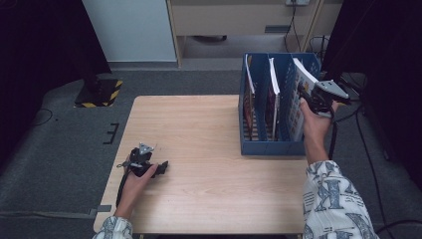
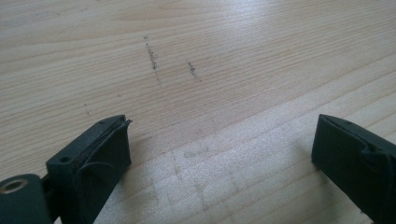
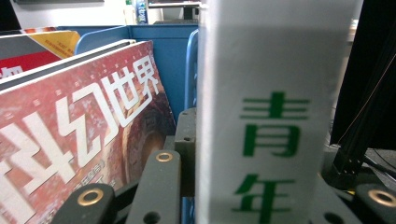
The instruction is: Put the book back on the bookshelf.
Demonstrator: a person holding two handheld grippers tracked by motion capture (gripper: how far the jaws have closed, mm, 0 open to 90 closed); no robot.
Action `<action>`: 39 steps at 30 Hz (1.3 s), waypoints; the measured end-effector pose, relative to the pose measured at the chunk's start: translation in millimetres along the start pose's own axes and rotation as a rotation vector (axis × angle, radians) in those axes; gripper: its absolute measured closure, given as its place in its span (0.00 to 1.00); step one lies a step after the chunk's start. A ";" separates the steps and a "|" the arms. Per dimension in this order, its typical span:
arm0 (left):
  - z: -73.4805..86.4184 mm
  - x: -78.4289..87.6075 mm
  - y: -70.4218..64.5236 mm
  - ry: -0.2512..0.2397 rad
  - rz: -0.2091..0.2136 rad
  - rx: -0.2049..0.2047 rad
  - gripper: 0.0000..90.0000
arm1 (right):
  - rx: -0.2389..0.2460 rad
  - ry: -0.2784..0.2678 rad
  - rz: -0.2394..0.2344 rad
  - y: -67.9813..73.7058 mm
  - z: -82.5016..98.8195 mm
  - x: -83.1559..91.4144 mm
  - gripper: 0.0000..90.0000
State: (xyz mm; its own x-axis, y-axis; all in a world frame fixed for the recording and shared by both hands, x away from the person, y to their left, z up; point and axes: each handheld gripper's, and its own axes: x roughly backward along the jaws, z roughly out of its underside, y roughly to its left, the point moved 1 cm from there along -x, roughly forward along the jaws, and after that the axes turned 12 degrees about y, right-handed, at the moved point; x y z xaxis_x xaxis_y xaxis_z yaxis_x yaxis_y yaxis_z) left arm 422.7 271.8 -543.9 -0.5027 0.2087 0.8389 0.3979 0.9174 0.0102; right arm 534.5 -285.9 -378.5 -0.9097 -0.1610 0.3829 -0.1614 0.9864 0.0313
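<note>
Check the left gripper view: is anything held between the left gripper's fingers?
No. The left gripper has its fingers standing wide apart with just the bare wooden table showing between them.

**Printed characters on two magazines**

Green characters 青年 are read, one above the other, on the white spine of a magazine point(image 3: 268, 140) at the centre of the right gripper view. At nine o'clock from it, large white characters 幻世界 are seen across the red cover of a second magazine point(image 3: 79, 135). A large letter K is printed on the patterned sleeve point(image 1: 332, 199).
</note>
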 end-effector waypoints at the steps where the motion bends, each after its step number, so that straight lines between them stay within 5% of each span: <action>1: 0.0 0.0 0.0 0.000 0.000 0.000 0.04 | 0.000 0.003 -0.003 0.5 0.5 0.6 0.81; 14: 0.0 0.0 0.0 0.000 0.000 0.000 0.04 | 0.035 0.000 -0.045 6.5 -4.8 6.9 0.79; 39: -0.1 -0.1 -0.6 -0.001 0.002 0.001 0.04 | 0.047 -0.017 0.062 -7.0 -15.8 15.0 0.82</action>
State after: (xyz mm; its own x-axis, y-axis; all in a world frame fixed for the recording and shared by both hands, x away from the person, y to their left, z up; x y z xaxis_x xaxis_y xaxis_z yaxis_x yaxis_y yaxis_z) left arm 422.5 271.2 -544.0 -0.5028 0.2112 0.8382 0.3982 0.9173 0.0077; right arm 528.1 -294.7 -358.4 -0.9249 -0.1003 0.3667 -0.1216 0.9919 -0.0355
